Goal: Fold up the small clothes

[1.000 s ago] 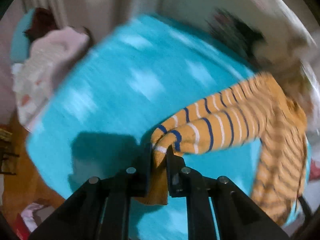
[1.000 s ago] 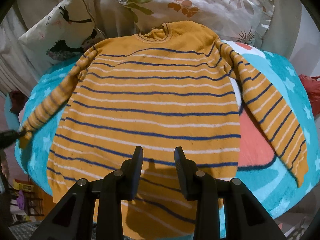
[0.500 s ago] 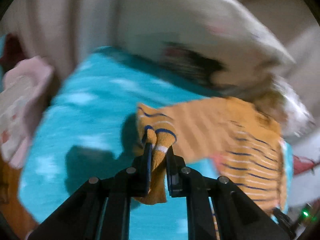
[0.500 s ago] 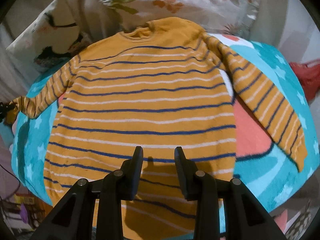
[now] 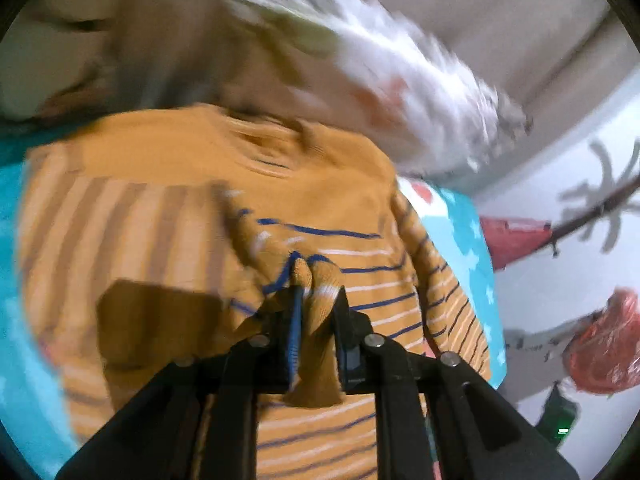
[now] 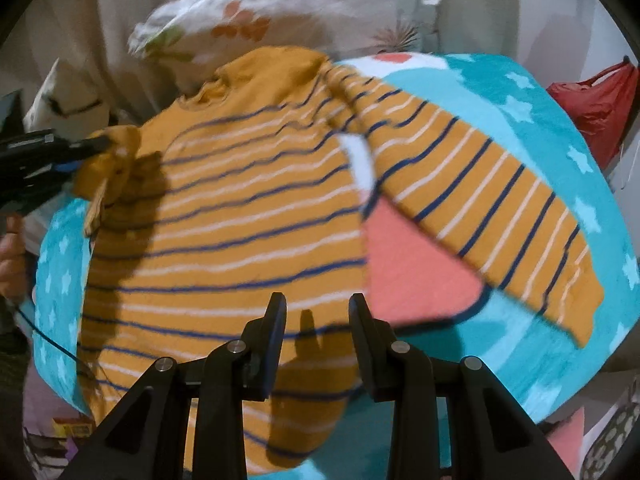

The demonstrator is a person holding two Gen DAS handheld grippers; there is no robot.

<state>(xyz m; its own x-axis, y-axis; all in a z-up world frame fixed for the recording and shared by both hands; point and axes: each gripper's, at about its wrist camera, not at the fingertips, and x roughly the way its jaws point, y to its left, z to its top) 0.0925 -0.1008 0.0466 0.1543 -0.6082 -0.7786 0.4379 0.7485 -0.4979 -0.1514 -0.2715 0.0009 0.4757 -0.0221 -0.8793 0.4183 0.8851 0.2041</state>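
Observation:
An orange sweater (image 6: 248, 216) with blue and white stripes lies flat on a turquoise star blanket (image 6: 532, 120). My left gripper (image 5: 318, 292) is shut on the cuff of its left sleeve (image 5: 316, 280) and holds it over the sweater's chest; it also shows in the right wrist view (image 6: 92, 146) at the sweater's left shoulder. The other sleeve (image 6: 480, 204) lies stretched out to the right. My right gripper (image 6: 318, 308) is open and empty, hovering over the sweater's lower hem.
Floral pillows (image 6: 288, 12) lean against the wall behind the sweater's collar. A red bag (image 6: 600, 108) hangs at the right. The blanket has a pink patch (image 6: 416, 268) beside the sweater body. A person's hand (image 6: 12, 256) shows at the left edge.
My left gripper has carried the sleeve cuff from out on the blanket inward over the sweater's body. My right gripper has shifted slightly to the right and stayed open.

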